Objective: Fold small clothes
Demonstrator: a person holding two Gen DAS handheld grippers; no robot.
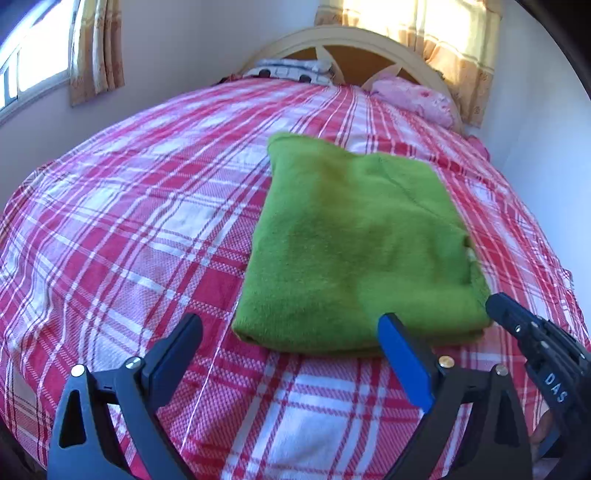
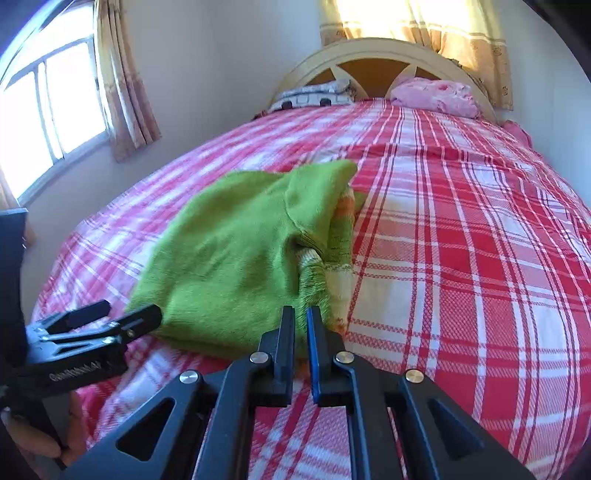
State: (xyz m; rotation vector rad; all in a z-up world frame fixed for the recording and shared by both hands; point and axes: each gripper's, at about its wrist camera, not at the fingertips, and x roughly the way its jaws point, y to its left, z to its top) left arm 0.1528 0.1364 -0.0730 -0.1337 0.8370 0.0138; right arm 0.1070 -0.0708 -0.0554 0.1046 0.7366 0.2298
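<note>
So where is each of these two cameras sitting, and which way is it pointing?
Left wrist: rides the left gripper, looking down over its open fingers at the folded green garment on the plaid bed; the right gripper shows at right.
Right wrist: rides the right gripper, fingers shut; the left gripper and a hand show at left.
Shared: garment, bed, headboard, pink pillow, curtains.

Plaid bed (image 1: 147,221), folded green garment (image 1: 351,240), pillows (image 1: 413,96)
</note>
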